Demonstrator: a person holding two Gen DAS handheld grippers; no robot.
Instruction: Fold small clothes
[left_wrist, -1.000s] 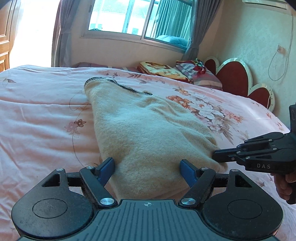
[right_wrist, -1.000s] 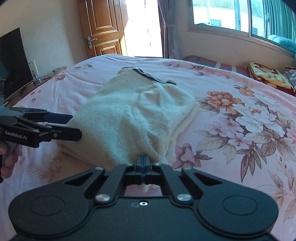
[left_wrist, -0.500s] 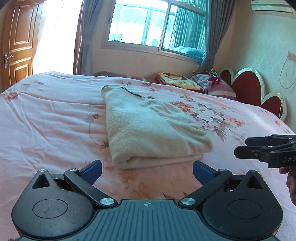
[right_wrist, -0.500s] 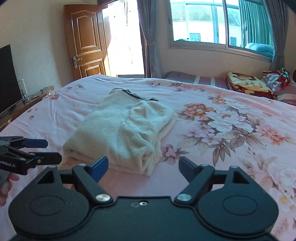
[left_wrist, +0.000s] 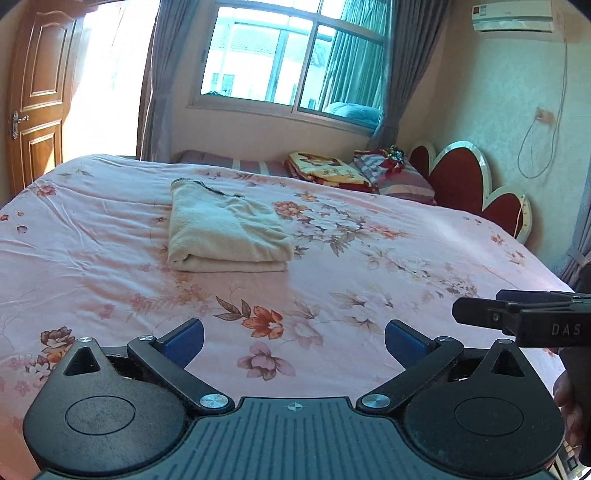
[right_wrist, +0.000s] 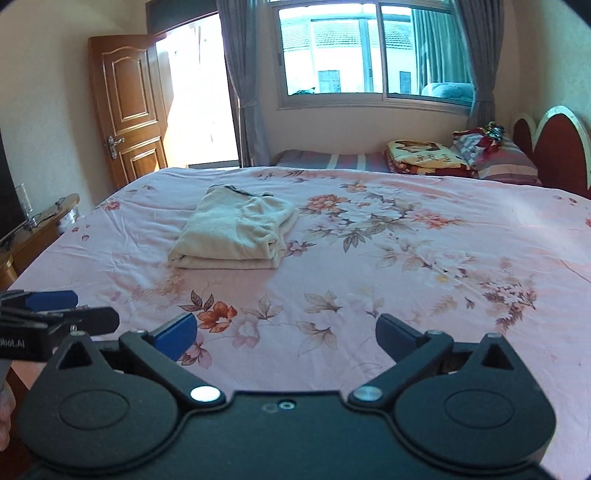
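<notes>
Cream fleecy garment (left_wrist: 225, 236), folded into a thick soft rectangle with a dark trimmed edge on its far side, lies on the pink floral bedspread (left_wrist: 369, 266), well ahead of my left claw (left_wrist: 294, 341). Right claw (right_wrist: 286, 334) has just been opening; both stand wide, nothing between them.

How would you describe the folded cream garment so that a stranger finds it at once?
Start at the pink floral bedspread covering the bed. On its window-side half lies the cream fleece garment, folded into a flat rectangle. Unlike the colourful blankets by the headboard, it is plain and lies alone.
</notes>
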